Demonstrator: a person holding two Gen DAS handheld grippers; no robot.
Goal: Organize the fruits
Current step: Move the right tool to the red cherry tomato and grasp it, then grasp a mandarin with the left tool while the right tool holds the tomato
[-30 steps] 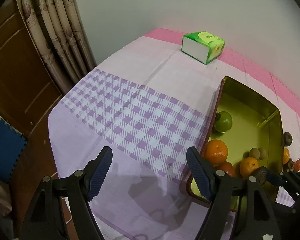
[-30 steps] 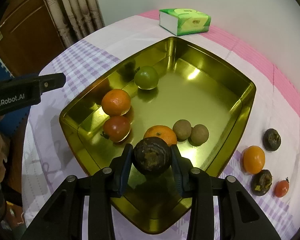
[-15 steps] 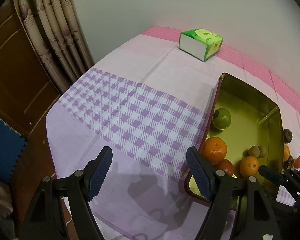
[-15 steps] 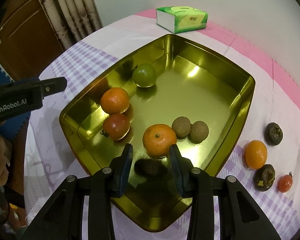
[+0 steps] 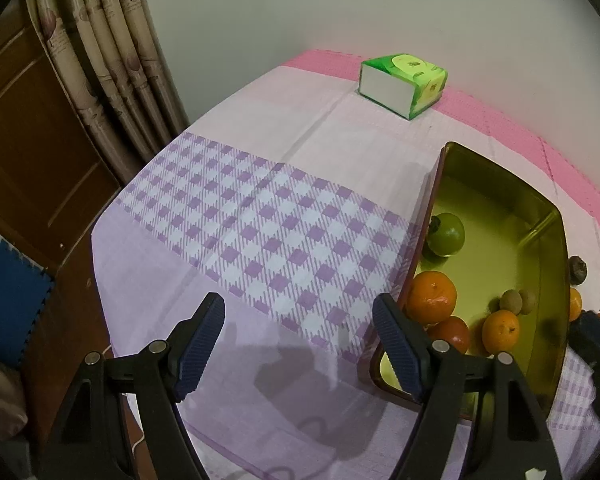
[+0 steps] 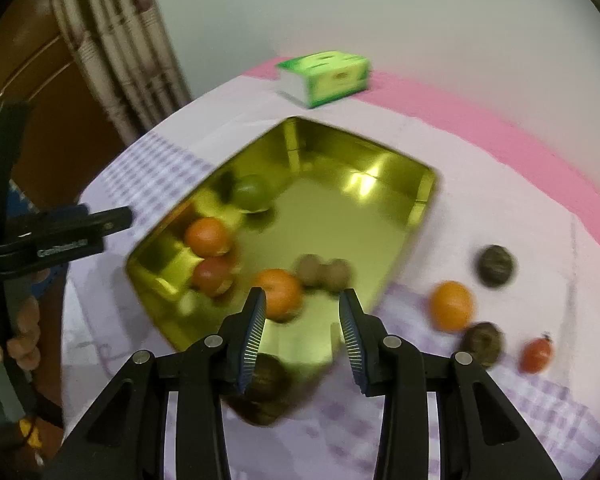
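My right gripper (image 6: 302, 320) hovers open over the near corner of the gold tray (image 6: 428, 200), with nothing between its fingers. A dark brown fruit (image 6: 268, 376) lies in that corner, partly hidden behind the left finger. The tray also holds two oranges (image 6: 280, 292), a red tomato (image 6: 214, 276), a green fruit (image 6: 252, 192) and two small brown fruits (image 6: 312, 270). On the cloth to the right lie an orange (image 6: 452, 306), two dark fruits (image 6: 496, 266) and a small tomato (image 6: 536, 354). My left gripper (image 5: 298, 320) stands open and empty over the checked cloth, left of the tray (image 5: 556, 280).
A green tissue box (image 5: 404, 84) sits at the table's far edge by the wall. Curtains (image 5: 112, 60) and a wooden door stand to the left. A hand (image 6: 20, 344) holds the left gripper's handle. The right wrist view is blurred by motion.
My right gripper let go of the dark fruit, which now lies in the tray's near corner, then drew back and swung right. The left gripper stayed put.
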